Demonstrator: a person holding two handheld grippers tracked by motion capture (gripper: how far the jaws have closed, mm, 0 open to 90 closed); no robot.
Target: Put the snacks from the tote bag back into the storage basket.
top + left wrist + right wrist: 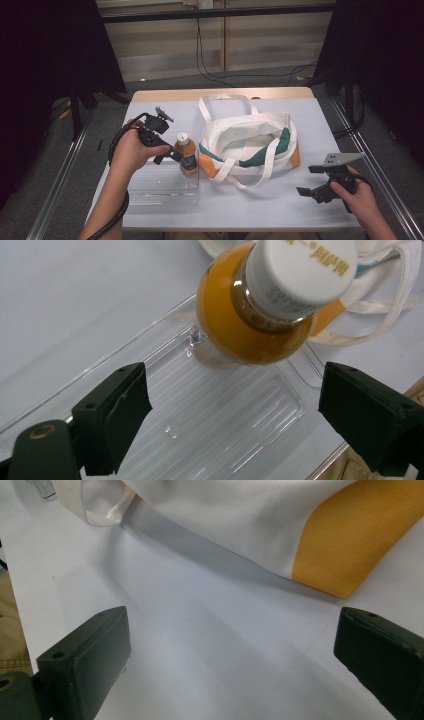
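Bottle (187,156) of amber drink stands upright in the clear plastic tray (150,192), at the tray's corner nearest the tote bag (250,142), on the counter (270,200). The left hand-held gripper (170,151) is just beside the bottle's shoulder, on the side away from the bag. In the left gripper view its jaws stand wide apart with the bottle (260,305) ahead of them and not between them, so nothing is gripped. The right hand-held gripper (312,182) rests low over the counter on the bag's far side from the bottle, well apart from it, jaws likewise spread and holding nothing.

Judgement on progress: the work appears to be moving the bottle from the tray into the bag. The bag's mouth lies open. The grasp is not yet made; lift, transfer and release all remain.

Materials:
- Bottle: smooth, rounded clear plastic over orange-brown liquid, dark label band, white ribbed screw cap (300,270) with print on top.
- Tray (210,410): transparent, rigid, shallow and rectangular, with a ribbed floor and a raised rim.
- Bag (260,525): soft woven cream canvas, orange corner panels, teal lining showing, flat webbing handles; slumped, not self-supporting.
- Counter: matte pale grey sheet, wooden edge at the far side.
- Jaw pads: black, blocky and matte.
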